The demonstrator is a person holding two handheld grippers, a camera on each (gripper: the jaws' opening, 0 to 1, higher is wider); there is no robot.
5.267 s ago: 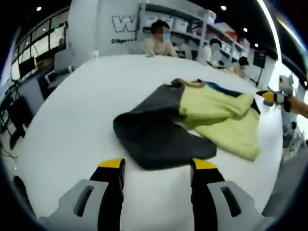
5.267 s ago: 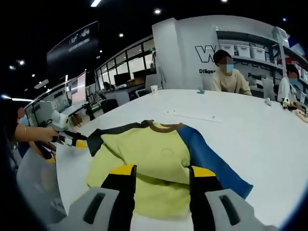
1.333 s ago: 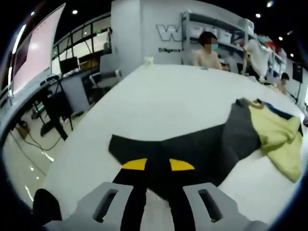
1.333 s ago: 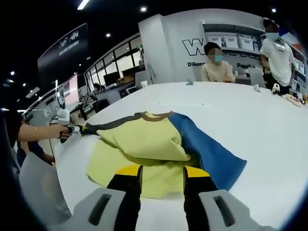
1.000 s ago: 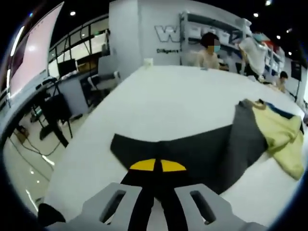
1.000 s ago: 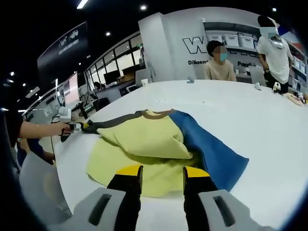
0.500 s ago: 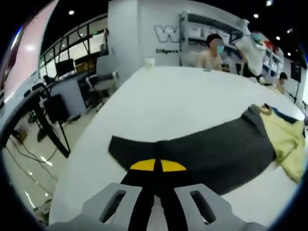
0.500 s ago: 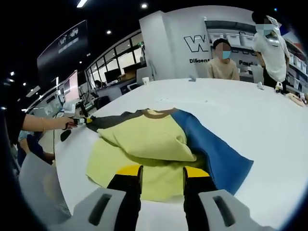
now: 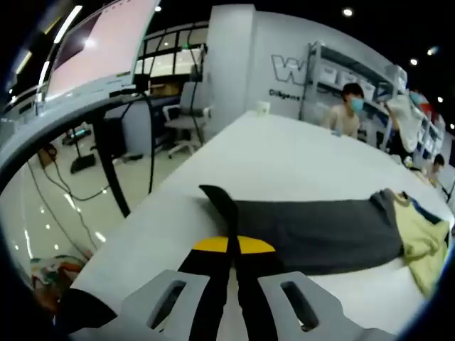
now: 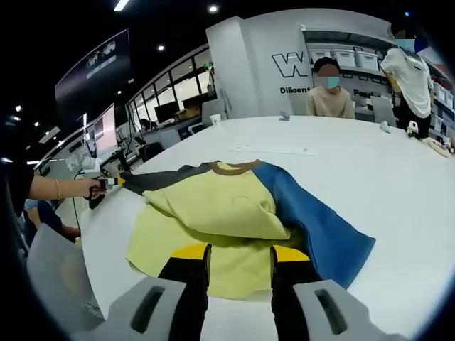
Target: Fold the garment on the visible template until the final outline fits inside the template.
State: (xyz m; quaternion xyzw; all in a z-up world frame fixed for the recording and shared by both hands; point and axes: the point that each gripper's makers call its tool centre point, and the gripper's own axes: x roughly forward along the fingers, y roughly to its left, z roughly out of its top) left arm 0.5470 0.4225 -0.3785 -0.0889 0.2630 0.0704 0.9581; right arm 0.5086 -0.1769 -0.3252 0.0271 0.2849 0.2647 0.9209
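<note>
Left gripper view: I see the left hand-held gripper (image 9: 234,245) with jaws pressed together, pinching the cuff end of the grey sleeve (image 9: 313,231).
Grey sleeve: pulled out long and flat across the white bench (image 9: 284,156), cuff tip curling up just past my yellow jaw tips.
Garment (image 10: 234,213): lies on the bench; yellow body bunched in a loose fold, blue sleeve (image 10: 316,231) running out to one side, brown collar on the far edge.
Right gripper view: right hand-held gripper (image 10: 238,253) has jaws close together but I see a gap; near hem of the yellow body sits right at the tips. I can't tell if they grip cloth.
Other gripper: left one shows far left in the right gripper view, in a hand (image 10: 85,188), at the sleeve end.
Background: seated person (image 10: 328,96) at the far bench edge.
</note>
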